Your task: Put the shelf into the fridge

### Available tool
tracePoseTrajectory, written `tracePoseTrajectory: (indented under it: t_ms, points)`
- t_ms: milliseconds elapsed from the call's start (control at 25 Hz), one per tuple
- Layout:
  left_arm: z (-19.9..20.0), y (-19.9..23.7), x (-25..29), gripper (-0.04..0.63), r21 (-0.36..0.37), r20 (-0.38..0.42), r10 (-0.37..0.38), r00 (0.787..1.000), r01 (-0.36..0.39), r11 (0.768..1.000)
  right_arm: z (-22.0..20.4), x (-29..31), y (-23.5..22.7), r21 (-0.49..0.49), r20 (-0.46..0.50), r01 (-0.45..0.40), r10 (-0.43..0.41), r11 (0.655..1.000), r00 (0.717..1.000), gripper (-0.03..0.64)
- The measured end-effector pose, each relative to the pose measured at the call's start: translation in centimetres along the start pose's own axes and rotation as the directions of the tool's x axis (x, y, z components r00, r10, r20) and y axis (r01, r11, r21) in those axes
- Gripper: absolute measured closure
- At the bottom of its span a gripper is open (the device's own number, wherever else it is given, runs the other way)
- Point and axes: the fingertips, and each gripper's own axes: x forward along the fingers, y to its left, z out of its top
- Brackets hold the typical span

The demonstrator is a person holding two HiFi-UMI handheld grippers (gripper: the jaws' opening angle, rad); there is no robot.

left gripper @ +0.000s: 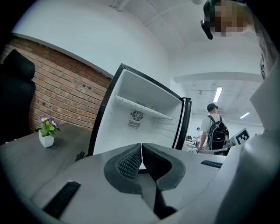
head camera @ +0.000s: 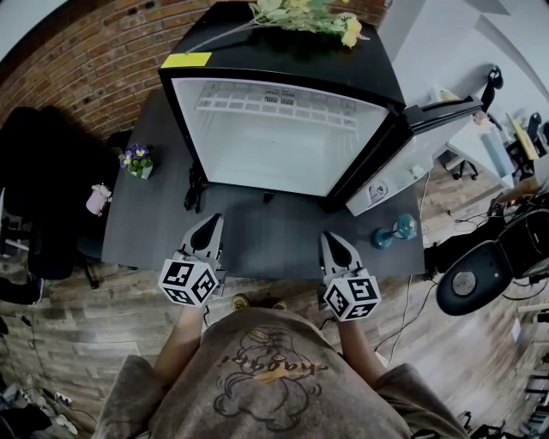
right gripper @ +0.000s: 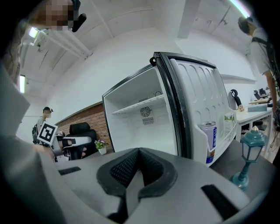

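Observation:
A small black fridge (head camera: 283, 137) stands on the dark table (head camera: 146, 231) with its door (head camera: 412, 146) swung open to the right. Inside, a white wire shelf (head camera: 274, 103) lies high up near the back wall; it also shows as the shelf (left gripper: 142, 109) in the left gripper view and the shelf (right gripper: 138, 105) in the right gripper view. My left gripper (head camera: 210, 225) and right gripper (head camera: 333, 240) hover over the table's front edge, short of the fridge. Both are shut and hold nothing, as seen at the left gripper (left gripper: 141, 146) and right gripper (right gripper: 139, 151).
A potted flower (head camera: 137, 160) and a pink object (head camera: 99, 199) sit at the table's left. A teal lantern (head camera: 395, 231) stands below the door, whose rack holds a can (right gripper: 210, 140). Flowers (head camera: 300, 15) lie on the fridge top. A person with a backpack (left gripper: 214, 131) stands behind.

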Motion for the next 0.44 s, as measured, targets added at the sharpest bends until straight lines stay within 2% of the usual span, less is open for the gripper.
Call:
tracePoseTrajectory:
  t_ms: [440]
  points:
    - [-0.28,0.25,-0.18,0.563,-0.052,0.002,0.008,1.0,-0.008,0.999,0.01,0.01,0.06,0.003,0.001,0.002,-0.002,1.0,1.0,0.621]
